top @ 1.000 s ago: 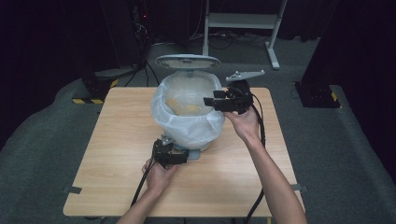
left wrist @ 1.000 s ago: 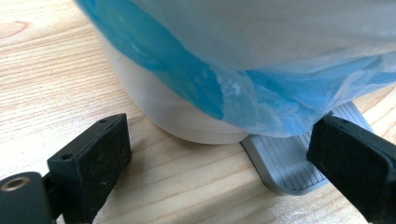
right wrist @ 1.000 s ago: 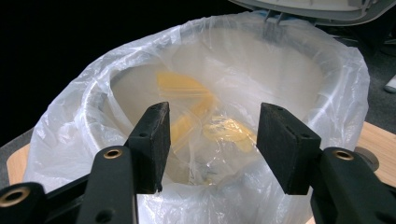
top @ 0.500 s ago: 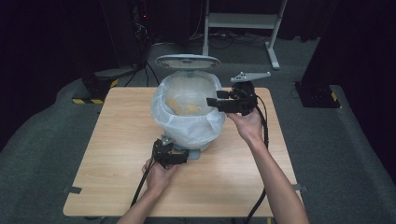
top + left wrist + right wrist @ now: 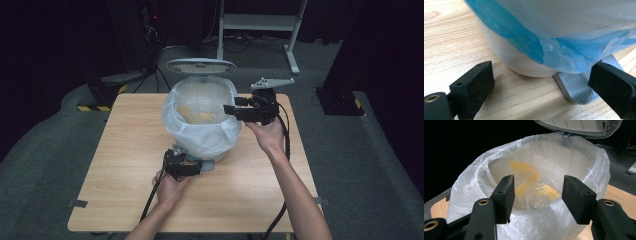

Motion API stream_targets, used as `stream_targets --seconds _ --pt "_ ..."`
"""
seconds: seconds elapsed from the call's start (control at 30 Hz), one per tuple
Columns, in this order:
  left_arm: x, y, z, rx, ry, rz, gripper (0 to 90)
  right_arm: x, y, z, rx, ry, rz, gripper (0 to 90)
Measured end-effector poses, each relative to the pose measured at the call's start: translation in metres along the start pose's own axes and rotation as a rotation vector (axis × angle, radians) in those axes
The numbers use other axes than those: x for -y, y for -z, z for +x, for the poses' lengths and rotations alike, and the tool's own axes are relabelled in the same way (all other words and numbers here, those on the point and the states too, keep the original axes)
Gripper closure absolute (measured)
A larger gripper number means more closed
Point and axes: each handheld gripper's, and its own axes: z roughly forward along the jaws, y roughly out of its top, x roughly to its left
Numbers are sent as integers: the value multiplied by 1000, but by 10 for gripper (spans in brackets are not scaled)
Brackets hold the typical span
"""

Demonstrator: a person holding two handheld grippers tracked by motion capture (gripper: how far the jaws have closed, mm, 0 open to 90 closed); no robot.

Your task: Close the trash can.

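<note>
A white pedal bin (image 5: 202, 127) lined with a thin plastic bag (image 5: 541, 225) stands on the wooden table (image 5: 120, 150), its grey lid (image 5: 200, 66) raised. Yellow pieces (image 5: 534, 185) lie inside the bag. My left gripper (image 5: 192, 167) sits low at the bin's near base, open; in the left gripper view its jaws flank the bin's foot (image 5: 516, 61), and one jaw hangs over the grey ribbed pedal (image 5: 576, 87). I cannot tell whether it touches the pedal. My right gripper (image 5: 230, 109) is level at the bin's right rim, open, with nothing between its pads (image 5: 505, 195).
Black cables trail from both grippers toward the table's near edge. Behind the table stand a white frame (image 5: 260, 30) and dark equipment on the grey floor. Bare tabletop lies left and right of the bin.
My right gripper has drifted very slightly toward the near side at the bin's rim. The left gripper, the bin and the lid have stayed put.
</note>
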Motion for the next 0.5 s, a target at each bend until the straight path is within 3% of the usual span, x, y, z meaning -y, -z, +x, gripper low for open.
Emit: stream_targets --seconds 0.5 --pt "0 0 0 0 0 0 63 9 15 -5 12 -15 -21 441"
